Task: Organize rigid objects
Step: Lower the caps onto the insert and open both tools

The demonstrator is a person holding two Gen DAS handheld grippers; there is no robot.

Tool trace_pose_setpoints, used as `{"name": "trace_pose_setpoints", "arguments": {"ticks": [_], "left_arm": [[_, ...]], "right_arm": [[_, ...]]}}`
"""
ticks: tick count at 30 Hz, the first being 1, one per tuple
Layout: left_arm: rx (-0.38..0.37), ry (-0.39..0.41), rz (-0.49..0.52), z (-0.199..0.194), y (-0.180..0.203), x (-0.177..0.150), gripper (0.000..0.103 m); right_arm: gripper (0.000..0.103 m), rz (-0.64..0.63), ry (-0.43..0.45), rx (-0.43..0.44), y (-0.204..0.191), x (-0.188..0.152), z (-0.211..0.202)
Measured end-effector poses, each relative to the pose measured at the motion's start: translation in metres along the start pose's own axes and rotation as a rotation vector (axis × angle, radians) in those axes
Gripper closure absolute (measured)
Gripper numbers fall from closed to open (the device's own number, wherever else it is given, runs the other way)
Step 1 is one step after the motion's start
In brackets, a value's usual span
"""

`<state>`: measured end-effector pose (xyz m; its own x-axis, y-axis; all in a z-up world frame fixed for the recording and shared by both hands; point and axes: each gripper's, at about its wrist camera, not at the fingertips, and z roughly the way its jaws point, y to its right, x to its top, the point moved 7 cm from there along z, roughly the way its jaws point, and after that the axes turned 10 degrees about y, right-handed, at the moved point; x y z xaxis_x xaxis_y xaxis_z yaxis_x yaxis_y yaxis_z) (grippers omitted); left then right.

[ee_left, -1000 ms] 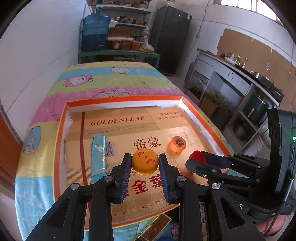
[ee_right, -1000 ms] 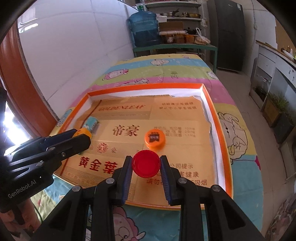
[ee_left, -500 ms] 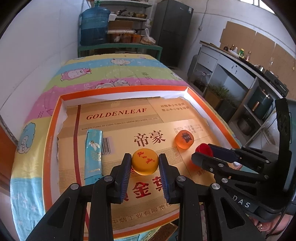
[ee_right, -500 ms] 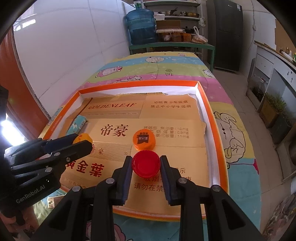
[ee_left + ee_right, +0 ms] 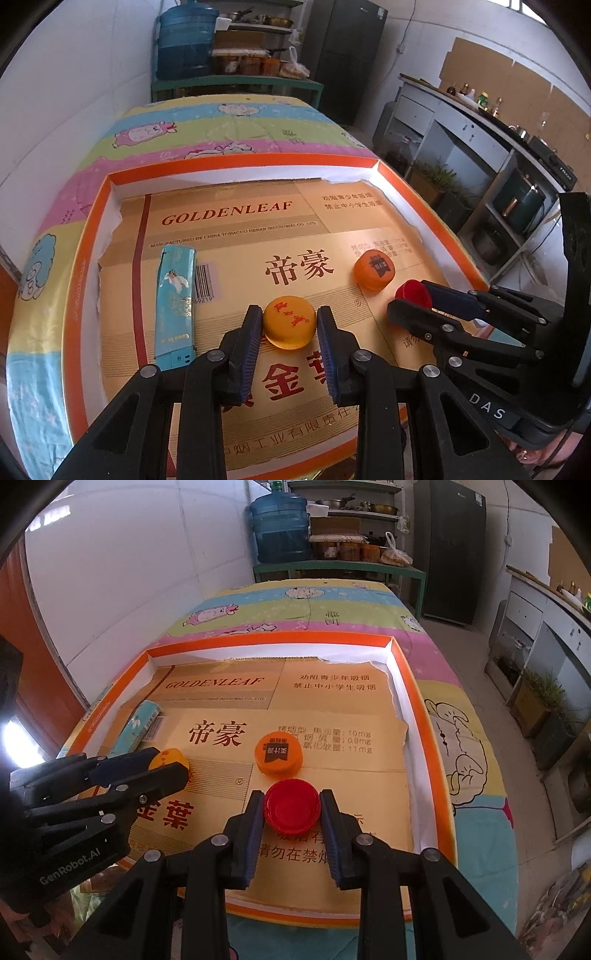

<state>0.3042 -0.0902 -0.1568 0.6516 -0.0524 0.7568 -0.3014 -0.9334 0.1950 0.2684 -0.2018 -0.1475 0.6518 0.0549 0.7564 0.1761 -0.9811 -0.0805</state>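
Note:
My left gripper (image 5: 290, 326) is shut on a yellow-orange bottle cap (image 5: 290, 325) with red writing, held over the cardboard-lined orange tray (image 5: 88, 229). My right gripper (image 5: 291, 808) is shut on a red bottle cap (image 5: 291, 805), also over the tray. A second orange cap (image 5: 374, 268) with a dark label lies on the cardboard just beyond both grippers; it also shows in the right wrist view (image 5: 279, 752). A light blue flat packet (image 5: 174, 295) lies at the tray's left. The right gripper (image 5: 410, 299) shows at the right of the left wrist view.
The tray (image 5: 406, 686) sits on a table with a striped cartoon cloth (image 5: 314, 605). A white wall (image 5: 129, 572) runs along the left. A green shelf with a blue water jug (image 5: 280, 528) stands beyond the table. A grey counter (image 5: 461, 122) is at the right.
Both grippers have moved forward over the tray with their caps still held. The loose orange cap and blue packet now appear closer.

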Motion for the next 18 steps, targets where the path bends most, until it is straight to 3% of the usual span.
{"name": "trace_pose_setpoints", "arguments": {"ticks": [3,7,18], "left_arm": [[0.003,0.001,0.008,-0.001,0.001,0.000,0.070],[0.015,0.016,0.028,-0.004,0.005,0.002,0.061],[0.012,0.093,0.004,-0.030,0.005,0.011,0.049]], "right_arm": [[0.071,-0.015,0.006,-0.019,0.000,0.000,0.001],[0.052,-0.014,0.017,-0.025,0.001,0.001,-0.001],[0.051,0.004,0.040,-0.026,0.006,0.002,-0.014]]}}
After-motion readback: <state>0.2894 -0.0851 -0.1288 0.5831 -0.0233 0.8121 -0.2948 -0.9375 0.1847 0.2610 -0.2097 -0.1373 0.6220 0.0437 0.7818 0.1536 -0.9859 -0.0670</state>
